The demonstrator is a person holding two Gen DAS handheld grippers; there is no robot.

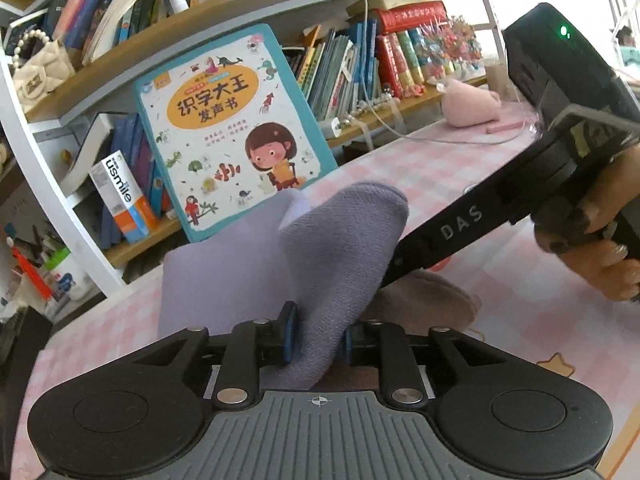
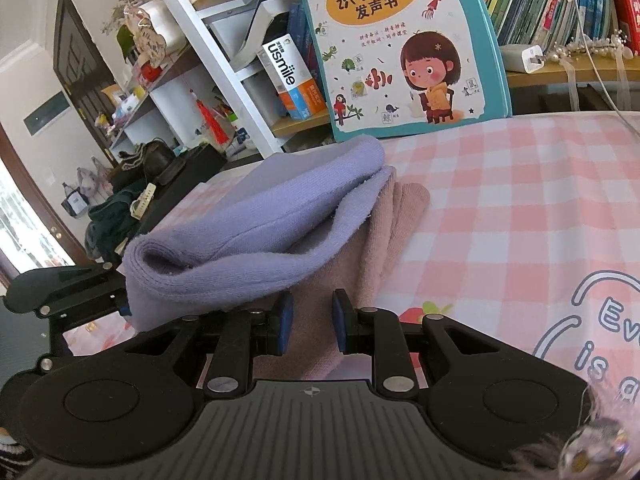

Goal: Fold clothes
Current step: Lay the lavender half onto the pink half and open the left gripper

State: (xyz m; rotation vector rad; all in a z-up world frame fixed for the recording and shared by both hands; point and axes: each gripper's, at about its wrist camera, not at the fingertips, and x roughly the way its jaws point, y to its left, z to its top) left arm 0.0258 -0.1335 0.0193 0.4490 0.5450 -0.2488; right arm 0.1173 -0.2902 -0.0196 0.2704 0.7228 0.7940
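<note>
Two shelves [image 1: 240,12] hold rows of books while, on the pink-checked worktop [image 2: 520,208], the left tongs [image 1: 316,334] clench a fold of the lavender garment [image 1: 340,248] (lifted over a mauve garment [image 2: 384,232]) and the right tongs [image 2: 312,322] stand slightly parted, gripping nothing, pads against the mauve cloth.

Matt knitted lilac cloth [image 2: 256,224], fuzzy pink towel [image 2: 384,232], glossy children's book cover [image 2: 404,44], smooth checked tablecloth [image 2: 520,200]
</note>
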